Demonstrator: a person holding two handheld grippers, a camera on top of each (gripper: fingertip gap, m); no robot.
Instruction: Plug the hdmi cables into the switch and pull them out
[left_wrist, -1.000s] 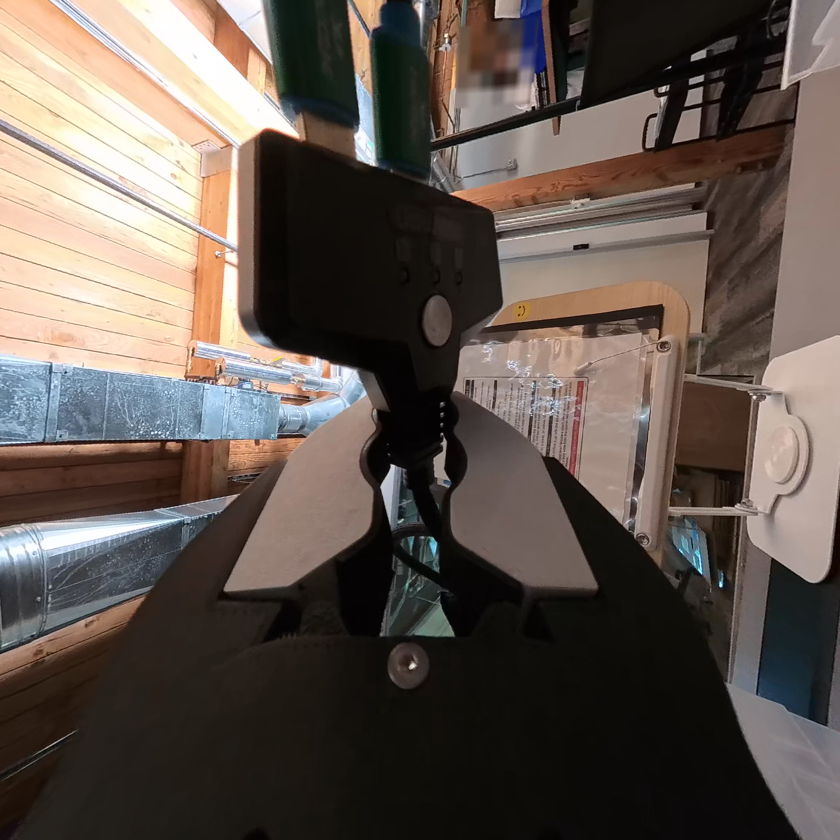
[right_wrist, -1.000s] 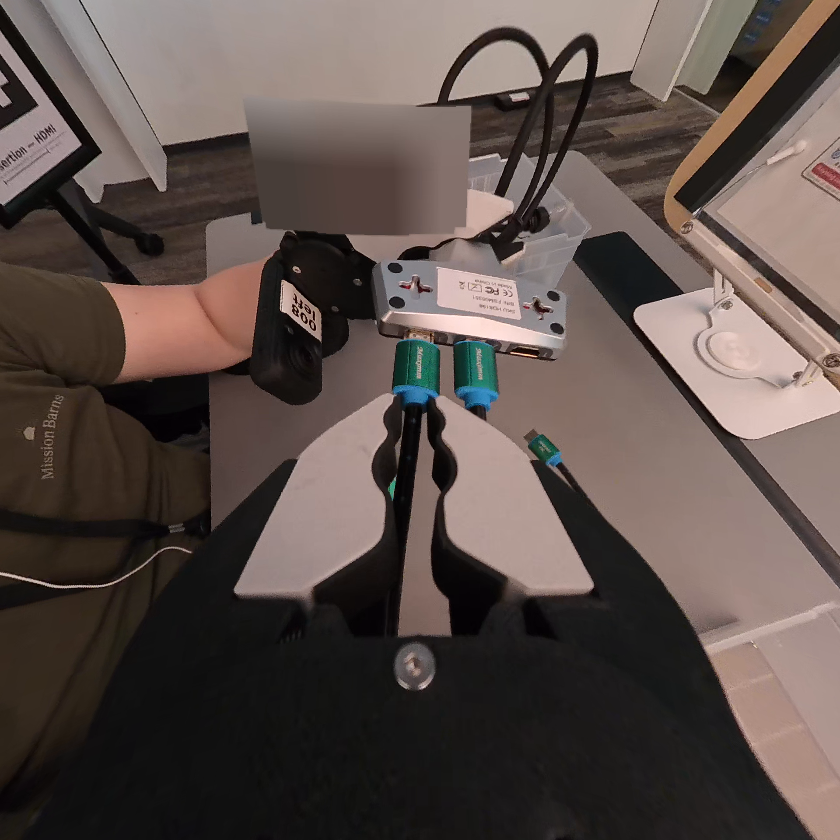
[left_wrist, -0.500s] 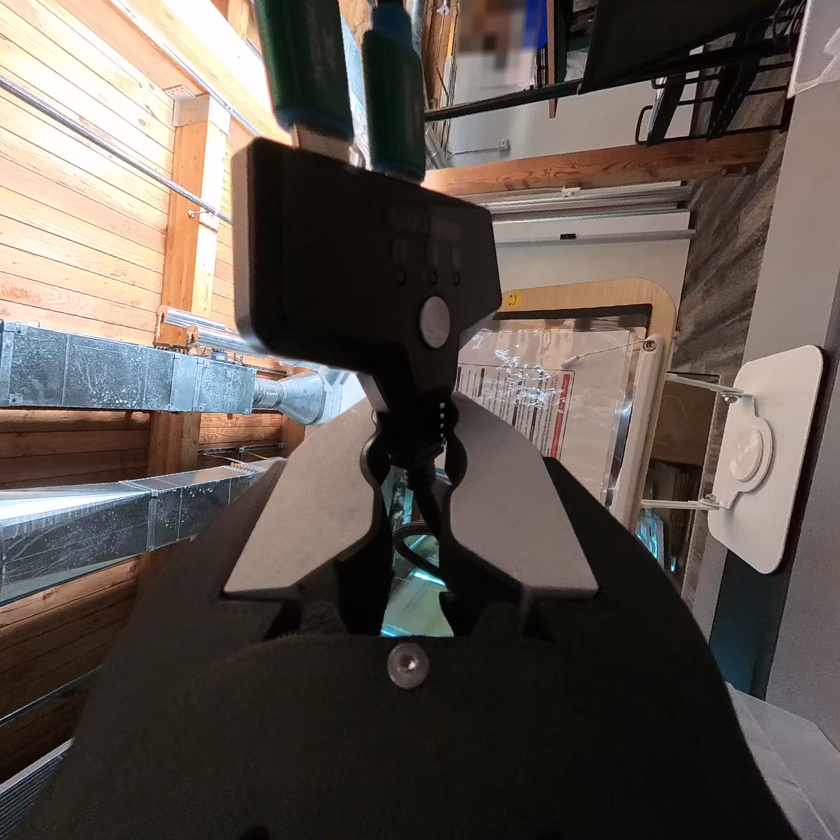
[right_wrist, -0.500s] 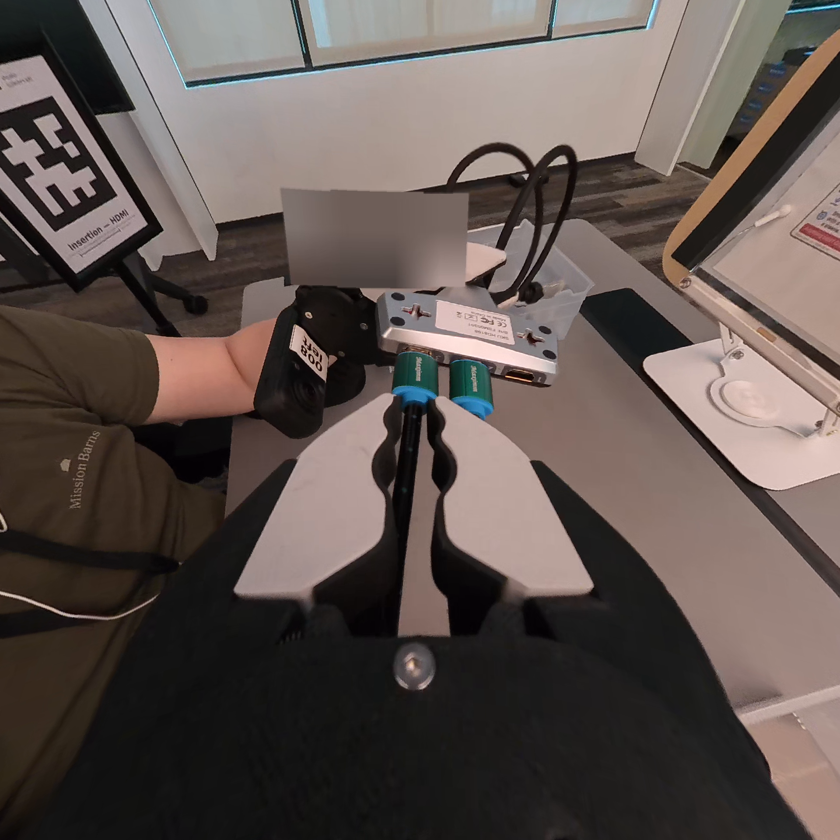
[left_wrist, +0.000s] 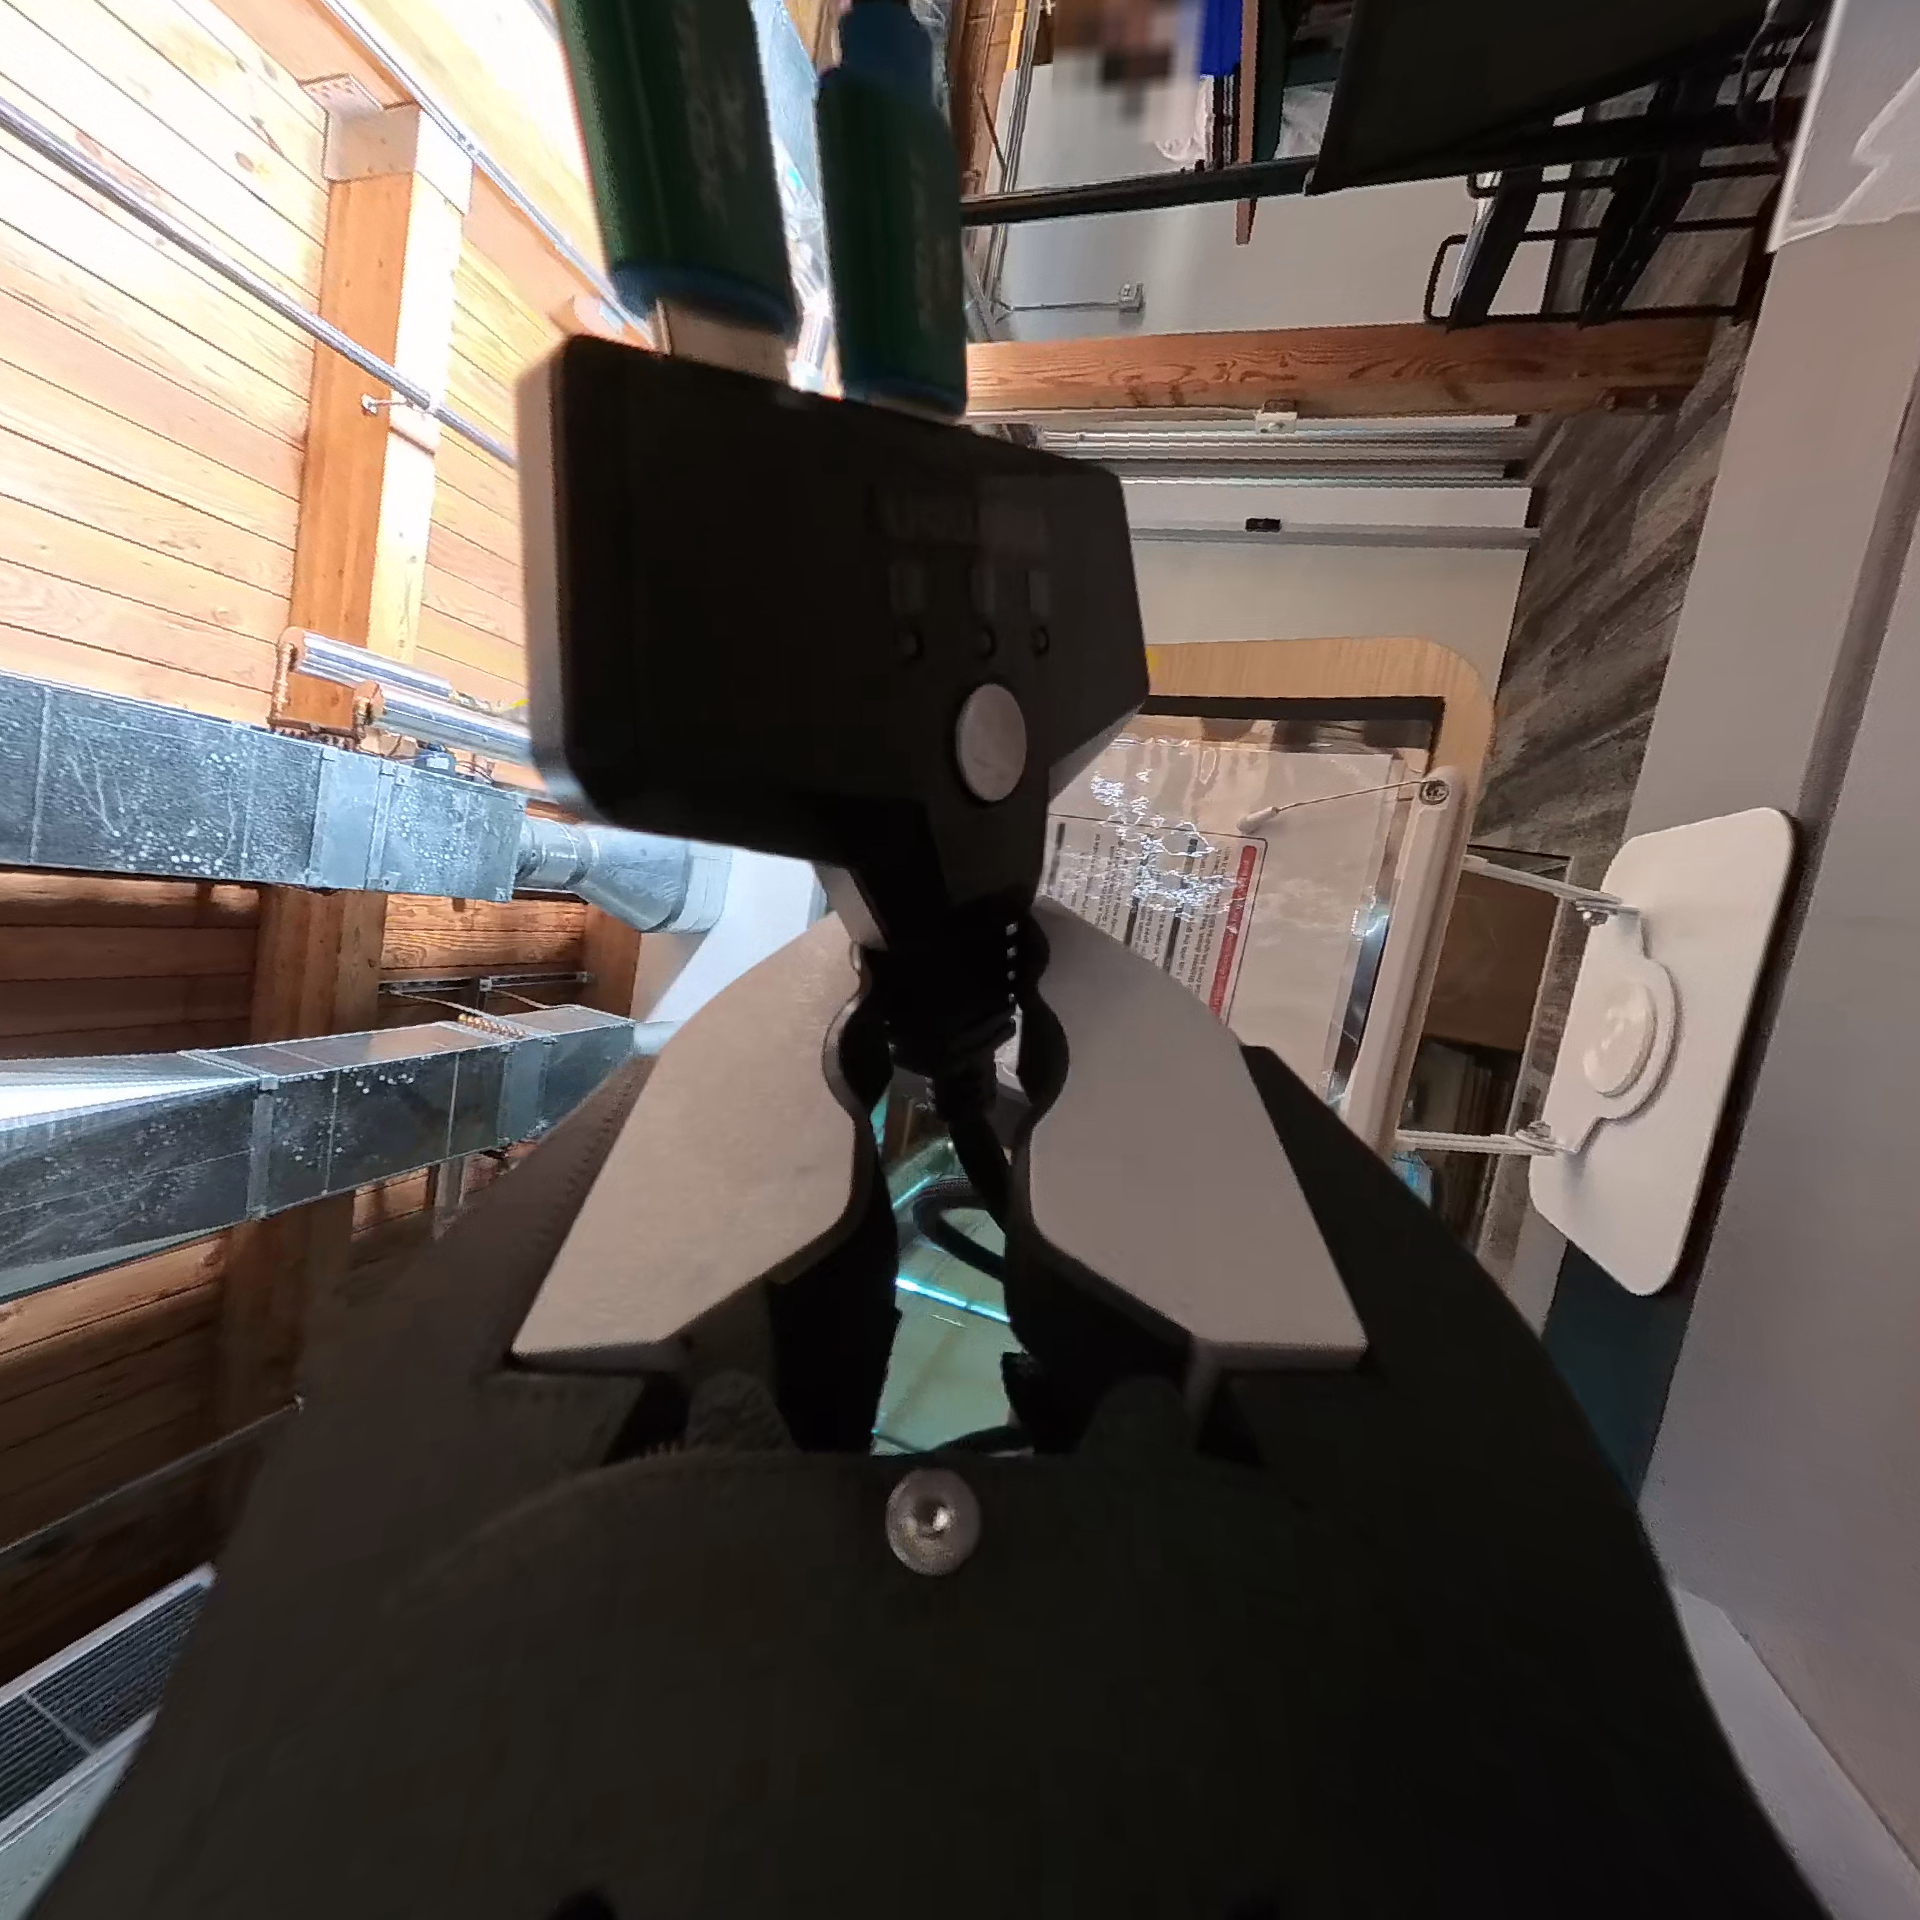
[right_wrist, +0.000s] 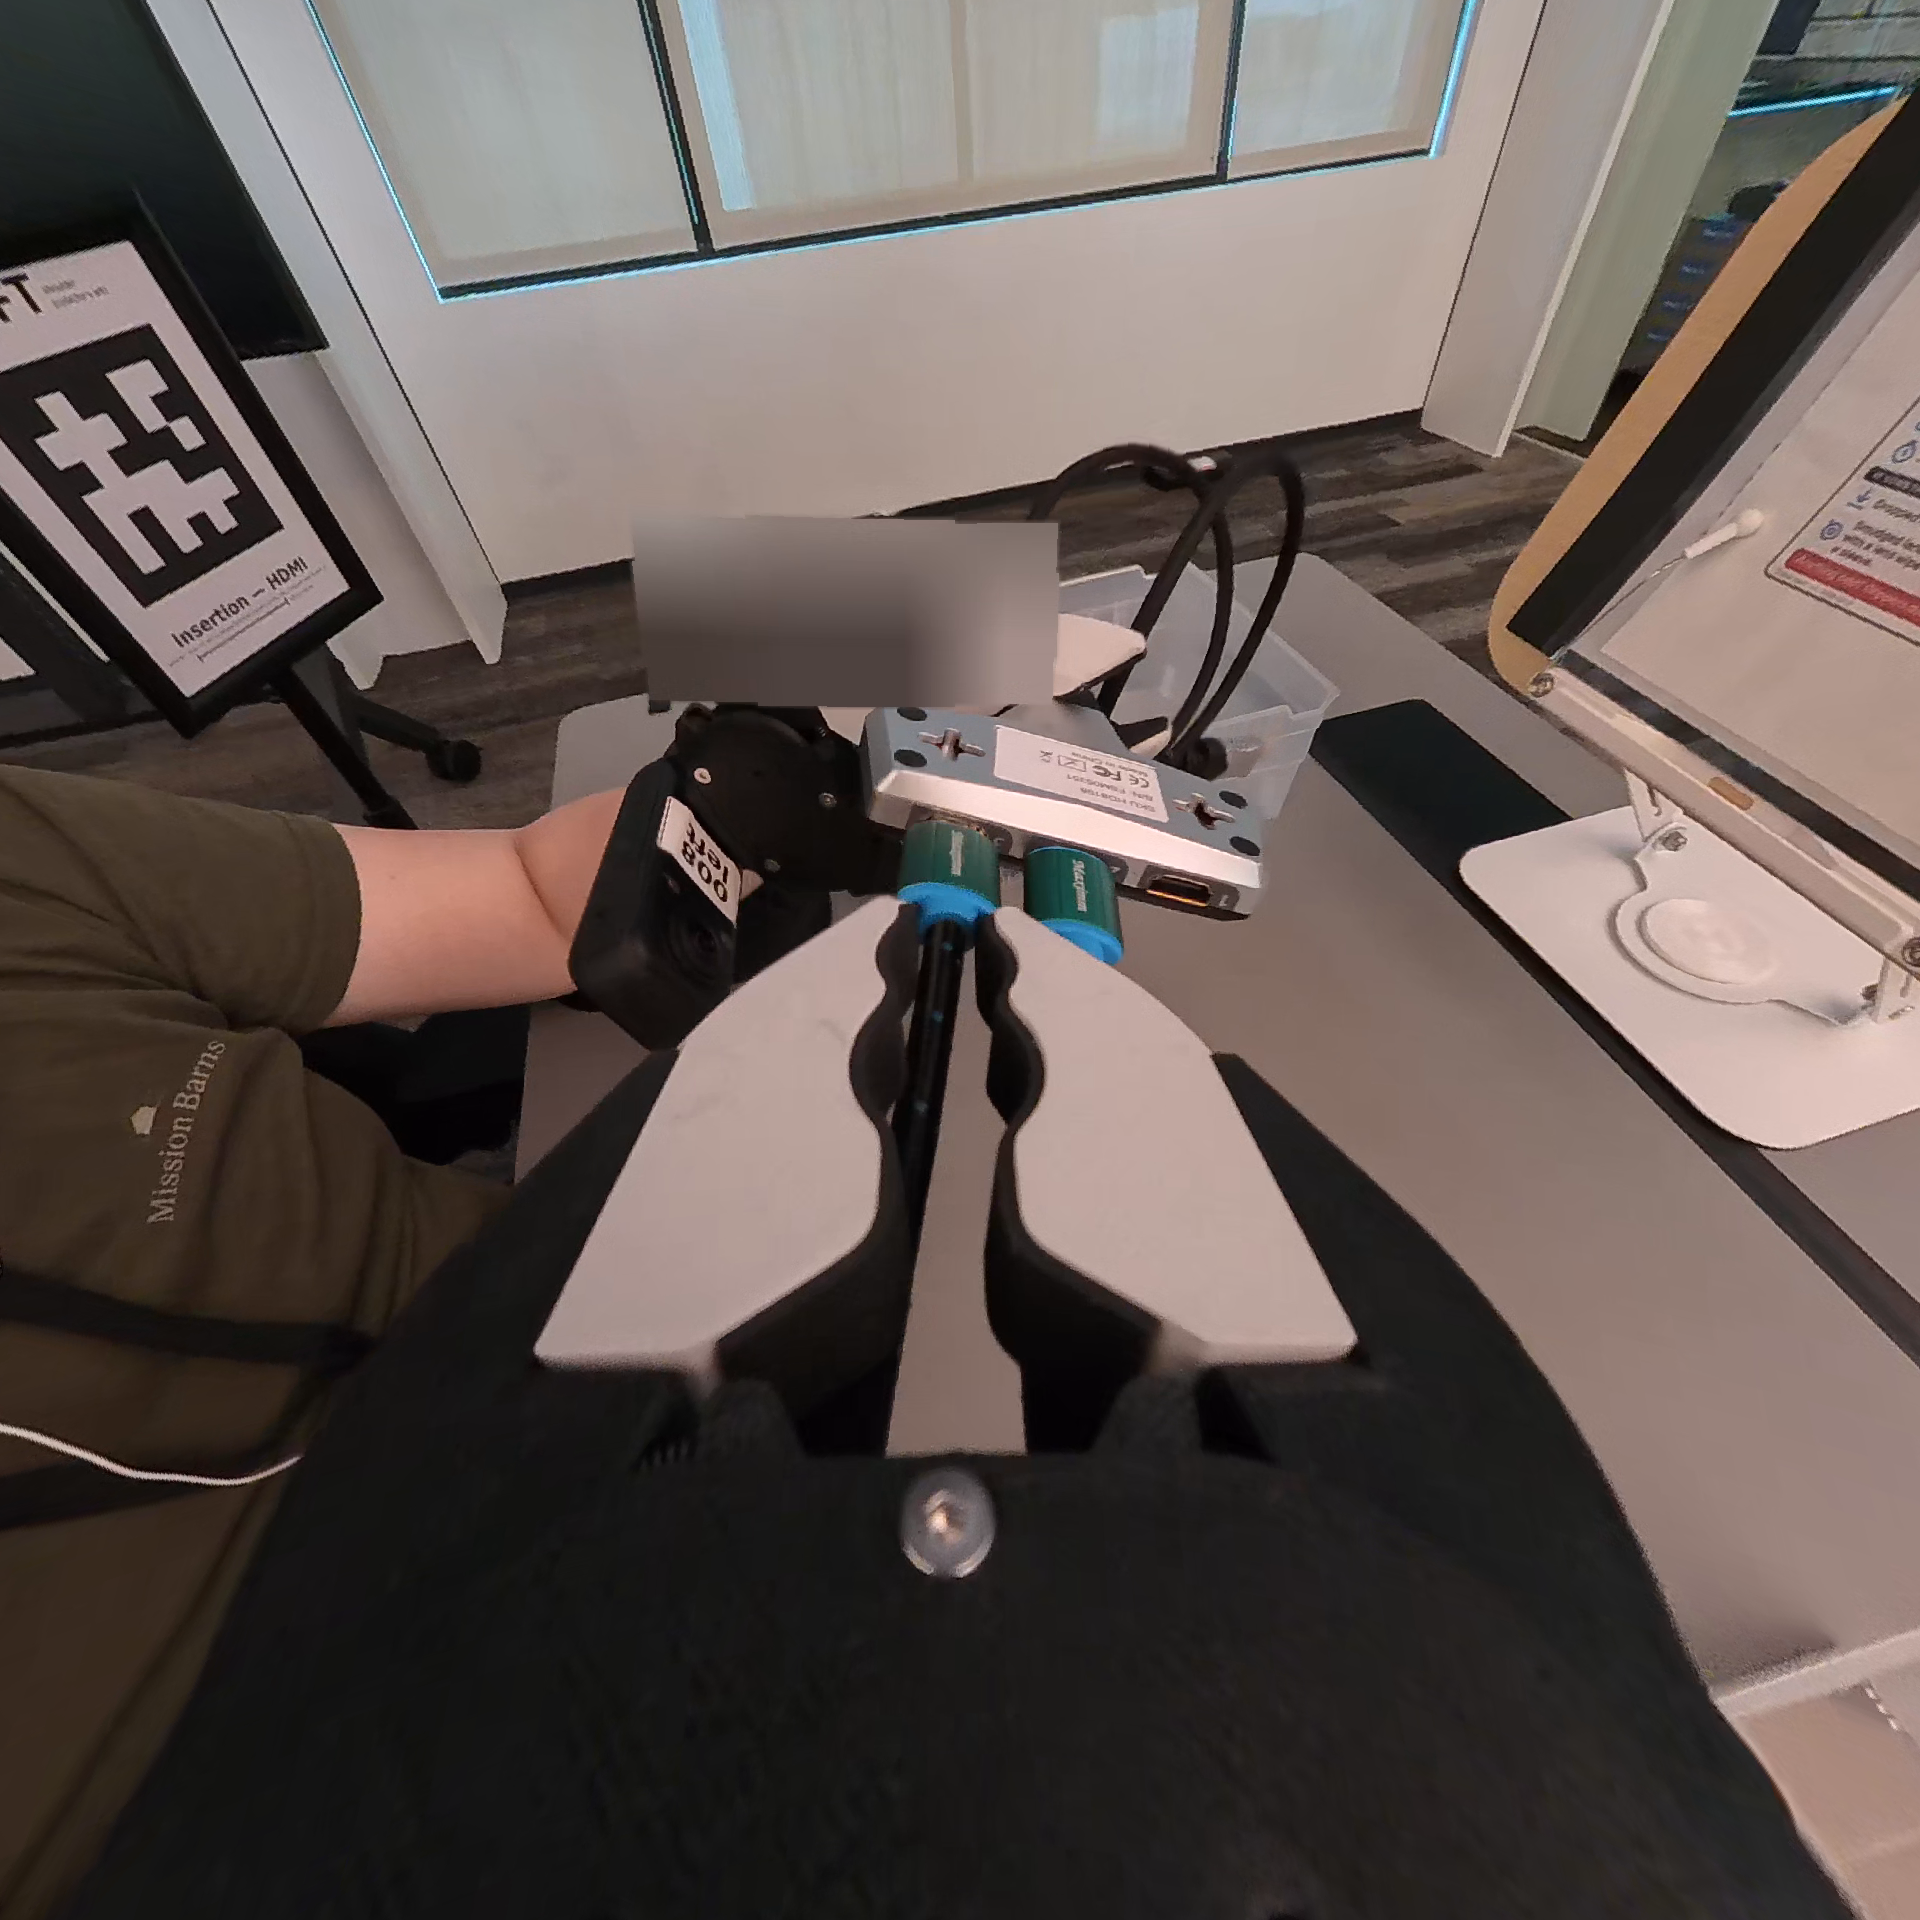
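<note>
The left gripper (left_wrist: 940, 1023) is clamped on the black cable stub at the rear of the flat silver-and-black HDMI switch box (right_wrist: 1060, 795), holding it lifted above the grey bench (right_wrist: 1455, 1039). The right gripper (right_wrist: 940, 935) is pinched narrow around the black cable just behind the left green metal plug with blue collar (right_wrist: 945, 868), seated in the switch's front. A second green plug (right_wrist: 1070, 888) sits just beside it, next to an open port

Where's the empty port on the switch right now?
In the right wrist view, the empty port sits at the right end of the switch front edge, just right of the two green plugs and above the table.
</note>
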